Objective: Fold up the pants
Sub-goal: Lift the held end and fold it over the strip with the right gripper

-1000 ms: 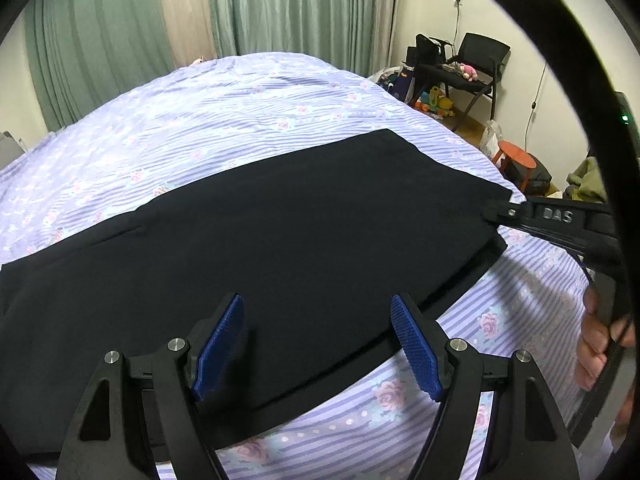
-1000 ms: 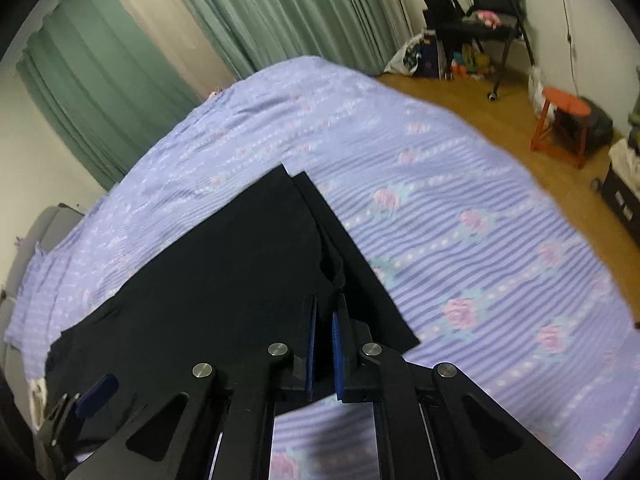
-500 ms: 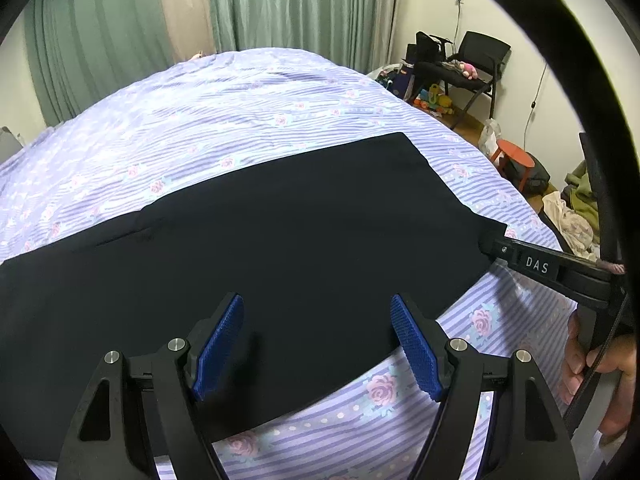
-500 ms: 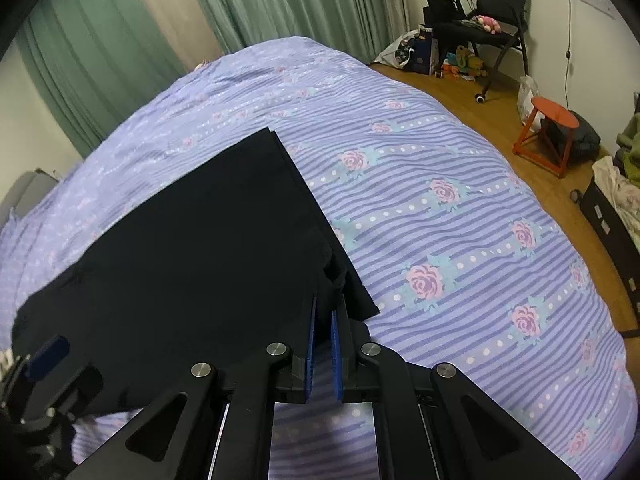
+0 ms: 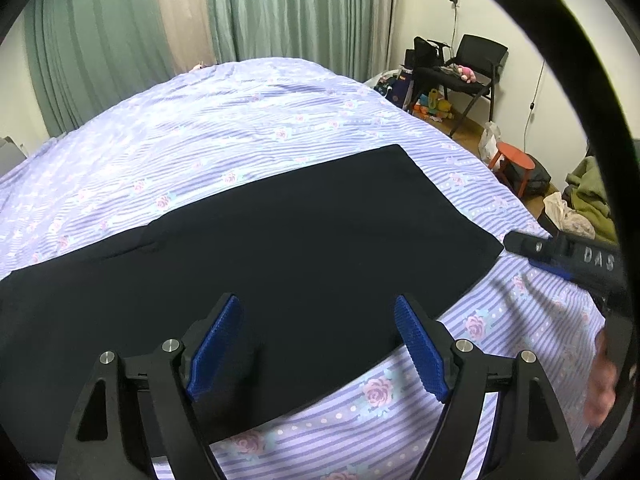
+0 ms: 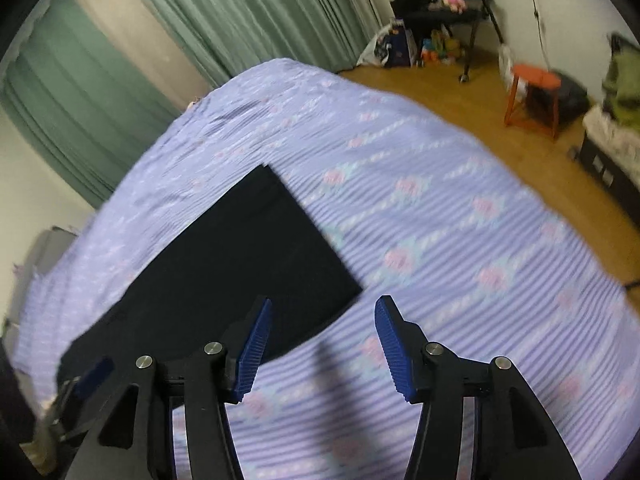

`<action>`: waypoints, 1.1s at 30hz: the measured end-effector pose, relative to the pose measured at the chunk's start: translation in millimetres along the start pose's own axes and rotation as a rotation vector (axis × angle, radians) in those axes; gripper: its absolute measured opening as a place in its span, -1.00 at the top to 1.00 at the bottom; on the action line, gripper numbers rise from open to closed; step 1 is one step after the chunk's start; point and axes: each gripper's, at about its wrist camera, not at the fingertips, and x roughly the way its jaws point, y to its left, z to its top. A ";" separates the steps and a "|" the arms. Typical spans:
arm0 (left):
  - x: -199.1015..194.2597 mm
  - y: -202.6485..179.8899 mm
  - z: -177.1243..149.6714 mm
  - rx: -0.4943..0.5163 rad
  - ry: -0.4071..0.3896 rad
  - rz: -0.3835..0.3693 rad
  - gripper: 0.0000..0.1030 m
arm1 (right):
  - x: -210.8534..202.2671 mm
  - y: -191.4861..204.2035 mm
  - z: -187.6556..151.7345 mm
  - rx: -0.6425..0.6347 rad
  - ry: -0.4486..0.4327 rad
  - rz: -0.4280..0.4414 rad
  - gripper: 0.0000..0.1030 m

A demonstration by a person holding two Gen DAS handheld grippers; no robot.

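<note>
The black pants lie flat on the lilac striped floral bedspread, folded lengthwise, with the hem end at the right. My left gripper is open and empty just above their near edge. My right gripper is open and empty, a little back from the hem corner of the pants. It also shows at the right of the left wrist view. My left gripper shows at the lower left of the right wrist view.
Green curtains hang behind the bed. On the wood floor to the right stand a black chair with toys, a red stool and a pile of clothes. The bed's right edge drops off beside the hem.
My right gripper was shut on the hem corner, laid it flat on the bed, then opened and drew back. My left gripper stayed open over the near edge.
</note>
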 end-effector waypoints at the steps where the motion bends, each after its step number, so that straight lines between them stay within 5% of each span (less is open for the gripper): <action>1: 2.3 -1.0 0.5 0.003 0.005 0.000 -0.55 | 3.8 0.8 -3.5 0.009 0.010 0.009 -0.05; 7: 4.6 -1.9 -1.4 0.007 0.004 0.007 -0.55 | 39.4 -3.0 -21.8 0.081 0.073 0.089 -0.06; 18: 7.2 -2.8 -5.1 0.010 -0.006 0.012 -0.55 | 70.7 2.2 -7.3 0.081 0.004 0.150 -0.07; 24: 3.9 9.9 -2.8 -0.031 -0.001 0.029 -0.55 | 64.8 8.4 9.6 0.082 -0.024 0.124 0.18; 28: -12.2 24.1 -1.1 -0.063 0.026 0.077 -0.55 | 77.7 14.4 18.9 0.061 0.025 0.059 0.71; 33: -60.3 62.4 6.3 -0.192 0.022 0.129 -0.55 | 26.7 65.1 43.3 -0.101 -0.058 0.014 0.76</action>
